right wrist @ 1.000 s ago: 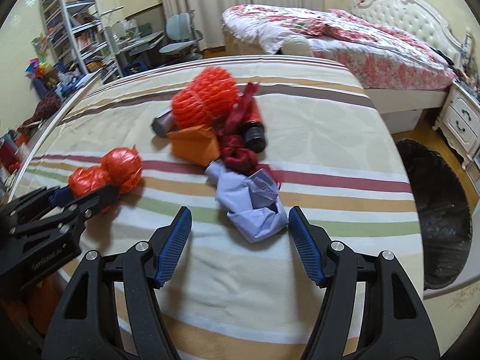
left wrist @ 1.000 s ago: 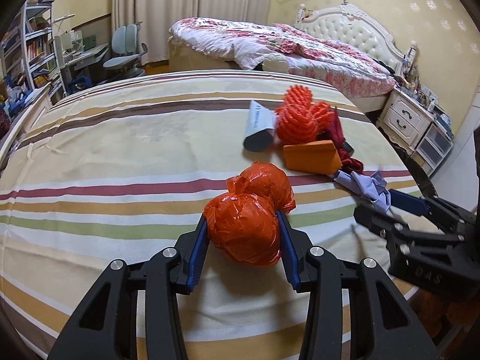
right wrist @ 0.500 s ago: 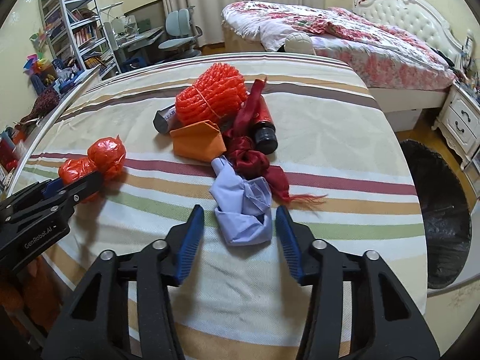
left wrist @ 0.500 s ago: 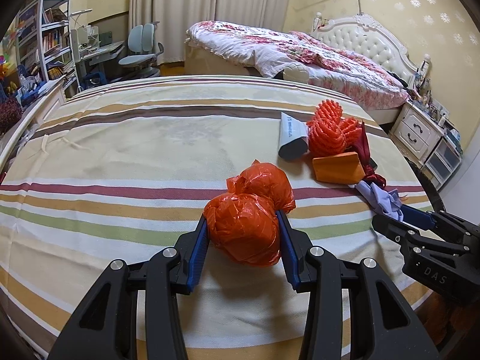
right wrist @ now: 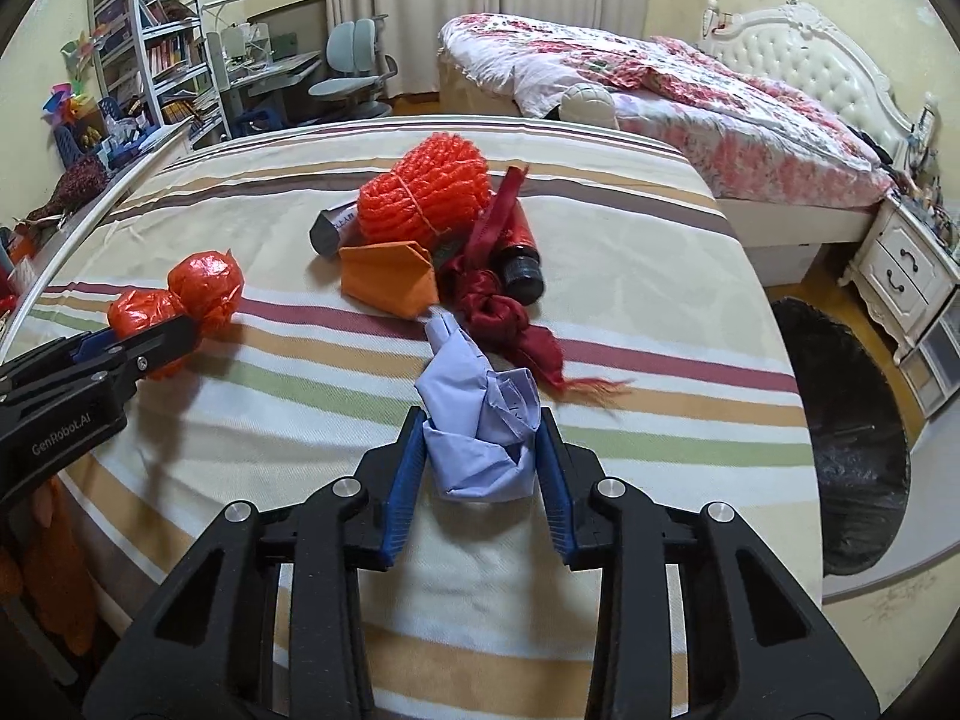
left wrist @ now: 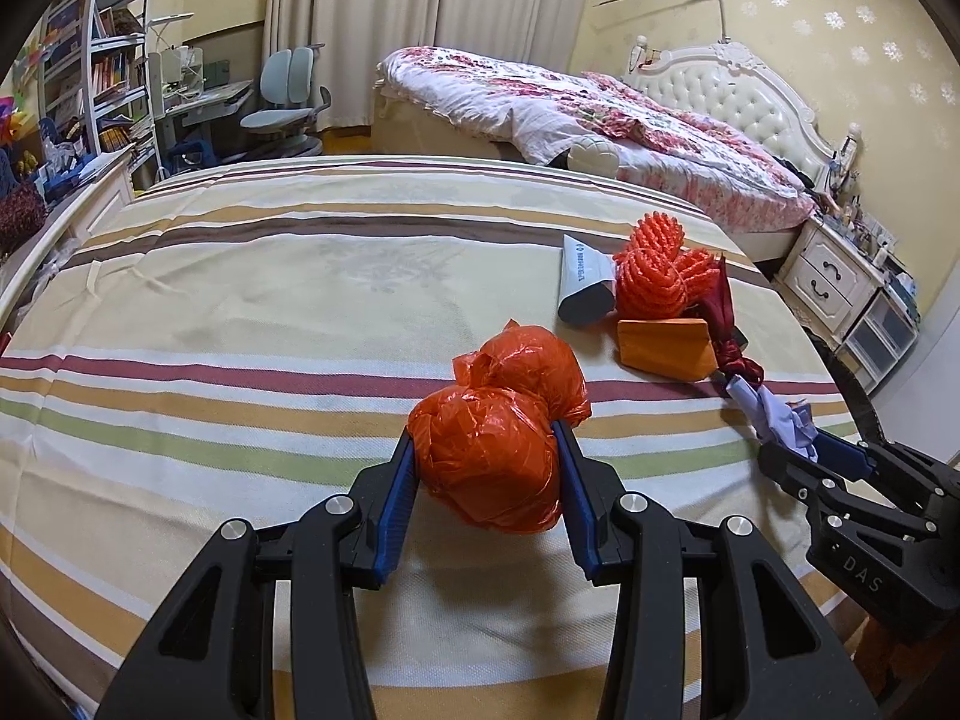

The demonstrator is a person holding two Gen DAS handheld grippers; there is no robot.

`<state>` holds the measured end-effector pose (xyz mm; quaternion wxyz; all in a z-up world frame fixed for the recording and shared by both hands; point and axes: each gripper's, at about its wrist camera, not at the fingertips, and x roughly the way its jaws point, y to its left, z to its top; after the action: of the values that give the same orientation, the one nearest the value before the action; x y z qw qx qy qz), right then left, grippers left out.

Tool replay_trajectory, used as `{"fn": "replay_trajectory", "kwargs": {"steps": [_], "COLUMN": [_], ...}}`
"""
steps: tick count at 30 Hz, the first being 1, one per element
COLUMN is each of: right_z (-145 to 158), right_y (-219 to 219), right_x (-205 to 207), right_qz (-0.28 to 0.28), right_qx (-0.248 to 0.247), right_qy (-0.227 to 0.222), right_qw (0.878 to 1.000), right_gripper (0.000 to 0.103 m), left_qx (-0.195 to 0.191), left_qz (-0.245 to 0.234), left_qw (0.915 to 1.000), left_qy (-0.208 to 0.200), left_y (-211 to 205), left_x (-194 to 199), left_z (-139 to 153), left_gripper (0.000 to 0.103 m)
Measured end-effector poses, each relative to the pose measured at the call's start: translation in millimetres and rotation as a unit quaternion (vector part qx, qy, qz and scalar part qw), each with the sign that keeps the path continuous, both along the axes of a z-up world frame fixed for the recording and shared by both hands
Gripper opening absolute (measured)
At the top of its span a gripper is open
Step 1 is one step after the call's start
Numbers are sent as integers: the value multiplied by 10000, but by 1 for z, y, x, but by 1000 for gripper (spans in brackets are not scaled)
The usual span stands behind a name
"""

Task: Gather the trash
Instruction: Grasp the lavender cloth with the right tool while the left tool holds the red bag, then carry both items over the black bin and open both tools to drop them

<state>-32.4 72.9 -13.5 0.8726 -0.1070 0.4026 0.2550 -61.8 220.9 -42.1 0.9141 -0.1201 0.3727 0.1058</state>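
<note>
My left gripper [left wrist: 483, 450] is shut on an orange plastic bag [left wrist: 489, 456], knotted into two lumps, over the striped table [left wrist: 240, 312]. My right gripper [right wrist: 480, 450] is shut on a crumpled pale blue paper wad [right wrist: 480, 420]. Each gripper shows in the other's view, the left gripper [right wrist: 150, 336] at the left and the right gripper [left wrist: 804, 456] at the right. Behind the wad lies a pile: orange foam netting [right wrist: 423, 192], an orange folded paper [right wrist: 390, 279], a red ribbon [right wrist: 498, 312], a dark bottle [right wrist: 519, 252] and a grey carton [left wrist: 582, 288].
A black trash bag [right wrist: 852, 444] stands open on the floor to the right of the table. A bed [left wrist: 600, 114] and a white nightstand [right wrist: 906, 264] lie beyond. Shelves and a desk with chairs [left wrist: 282, 114] are at the far left.
My right gripper has closed its fingers onto the blue paper wad and drawn it away from the red ribbon. My left gripper keeps its hold on the orange bag and has shifted left.
</note>
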Motion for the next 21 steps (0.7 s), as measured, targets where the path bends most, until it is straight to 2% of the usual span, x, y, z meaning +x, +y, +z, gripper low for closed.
{"fn": "replay_trajectory", "kwargs": {"steps": [13,21], "right_z": [26,42], "right_y": [-54,-95], "right_x": [2,15], "right_qz": [-673,-1190], "right_qx": [344,474], "right_qy": [-318,-612], "right_qw": [9966,9899], "right_gripper": [35,35], "left_qx": [32,79], "left_qz": [-297,-746], "left_qw": [9987,9953], "left_qy": [-404,-619], "left_y": [-28,-67], "left_x": [-3,17], "left_z": [26,41], "left_gripper": [43,43]}}
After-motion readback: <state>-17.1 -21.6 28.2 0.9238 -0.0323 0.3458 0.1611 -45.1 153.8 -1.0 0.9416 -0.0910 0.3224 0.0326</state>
